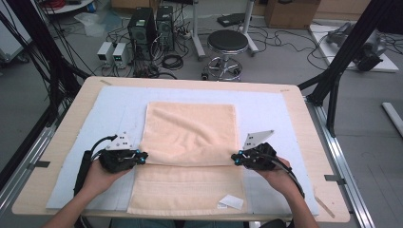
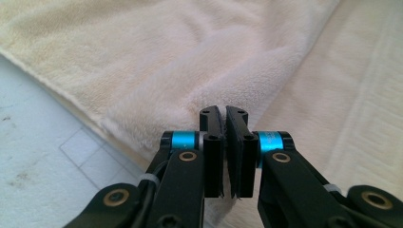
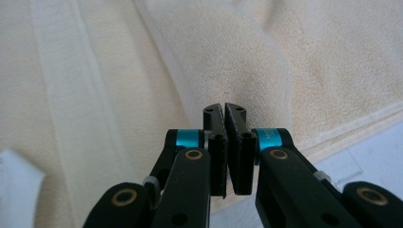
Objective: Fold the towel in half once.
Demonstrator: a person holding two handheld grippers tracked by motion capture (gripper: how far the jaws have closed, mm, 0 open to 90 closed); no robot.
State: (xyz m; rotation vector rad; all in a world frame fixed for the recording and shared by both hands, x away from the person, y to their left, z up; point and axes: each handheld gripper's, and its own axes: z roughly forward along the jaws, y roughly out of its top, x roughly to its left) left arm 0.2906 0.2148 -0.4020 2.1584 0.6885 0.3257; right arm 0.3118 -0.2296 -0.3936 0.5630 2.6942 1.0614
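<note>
A wooden tabletop (image 1: pixel 62 142) under a pale blue mat (image 1: pixel 266 109), with a stool (image 1: pixel 227 42) and computer towers (image 1: pixel 142 26) on the floor beyond. Between the left tongs (image 1: pixel 141 155) and right tongs (image 1: pixel 235 157) lies a peach towel (image 1: pixel 190 128), each pair clamped on its folded edge. A white label (image 1: pixel 231 202) sits near the right tongs, writing unreadable.

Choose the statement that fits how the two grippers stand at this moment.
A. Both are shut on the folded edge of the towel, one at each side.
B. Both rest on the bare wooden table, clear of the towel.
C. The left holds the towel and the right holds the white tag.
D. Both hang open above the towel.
A: the left gripper and right gripper each pinch the towel at its folded edge, jaws closed with cloth between them in both gripper views.
</note>
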